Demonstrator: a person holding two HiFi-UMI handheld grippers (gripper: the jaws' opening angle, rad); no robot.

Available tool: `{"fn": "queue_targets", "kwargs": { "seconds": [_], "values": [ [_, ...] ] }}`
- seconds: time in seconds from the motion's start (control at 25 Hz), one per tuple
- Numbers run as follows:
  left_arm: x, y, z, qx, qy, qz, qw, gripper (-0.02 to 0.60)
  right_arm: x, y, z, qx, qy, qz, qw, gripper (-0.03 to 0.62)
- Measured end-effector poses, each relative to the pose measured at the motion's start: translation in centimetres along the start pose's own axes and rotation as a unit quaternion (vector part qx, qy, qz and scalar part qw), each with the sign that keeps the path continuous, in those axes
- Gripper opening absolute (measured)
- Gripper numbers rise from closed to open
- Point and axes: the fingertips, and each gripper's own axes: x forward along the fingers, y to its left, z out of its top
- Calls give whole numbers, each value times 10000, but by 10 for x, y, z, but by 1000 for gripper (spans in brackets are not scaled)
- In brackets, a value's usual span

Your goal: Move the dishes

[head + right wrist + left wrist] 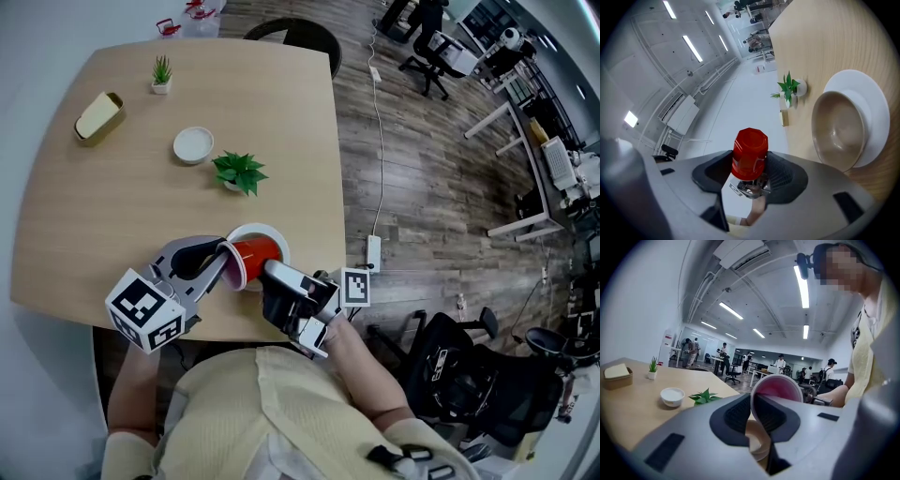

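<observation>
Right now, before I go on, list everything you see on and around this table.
Table: one, light wood.
Red cup: one, red, held tipped over the near edge.
White plate: one, white, near edge.
Tan bowl: one, tan, on the plate.
Small bowl: one, white, mid-table.
Leafy plant: one, green, beside the small bowl.
Spiky plant: one, green, white pot, far side.
Box: one, tan, far left.
Chair: one, black, at the far edge.
Left tongs: grey, clamping the cup's rim.
Right tongs: grey, gripping the cup's base.
</observation>
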Motion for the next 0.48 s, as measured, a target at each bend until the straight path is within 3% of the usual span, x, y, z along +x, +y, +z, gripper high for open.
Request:
{"fn": "queue_targets", "kwargs": {
  "seconds": [0.2, 0.48],
  "values": [
    [-4, -2, 8, -391, -72, -504, 9979, 35, 2, 6, 4, -182, -206, 11, 9996, 230],
    [-8, 7, 12, -214, -68, -817, 9964, 32, 15, 7, 3, -721, -270, -209, 9968, 264]
  ]
}}
